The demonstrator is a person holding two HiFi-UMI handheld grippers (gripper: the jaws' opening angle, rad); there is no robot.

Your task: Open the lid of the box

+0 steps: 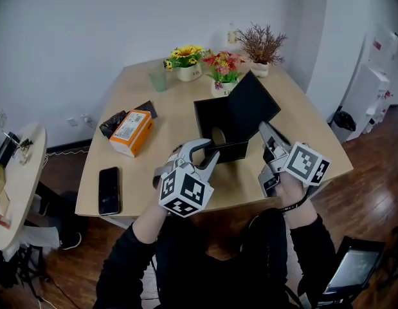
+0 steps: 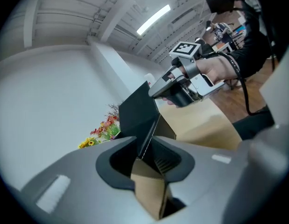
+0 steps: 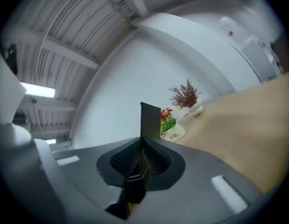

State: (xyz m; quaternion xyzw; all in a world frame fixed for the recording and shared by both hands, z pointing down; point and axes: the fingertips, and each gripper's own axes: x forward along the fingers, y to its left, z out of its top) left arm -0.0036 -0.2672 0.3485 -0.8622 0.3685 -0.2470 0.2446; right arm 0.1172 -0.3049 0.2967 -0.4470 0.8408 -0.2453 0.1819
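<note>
A black box (image 1: 219,122) stands open on the wooden table (image 1: 179,118), its lid (image 1: 253,102) raised and tilted back to the right. My left gripper (image 1: 209,152) is at the box's front left edge. In the left gripper view its jaws (image 2: 146,164) are shut on a brown-lined flap (image 2: 151,190) of the box, with the black lid (image 2: 137,113) rising behind. My right gripper (image 1: 265,134) is at the box's right side. In the right gripper view the jaws (image 3: 140,164) are shut on a thin black panel (image 3: 150,120) of the box that stands upright.
An orange carton (image 1: 132,132), a black pouch (image 1: 112,122) and a phone (image 1: 109,190) lie on the table's left half. A green cup (image 1: 158,79) and three flower pots (image 1: 224,69) line the far edge. A round side table (image 1: 18,192) stands to the left.
</note>
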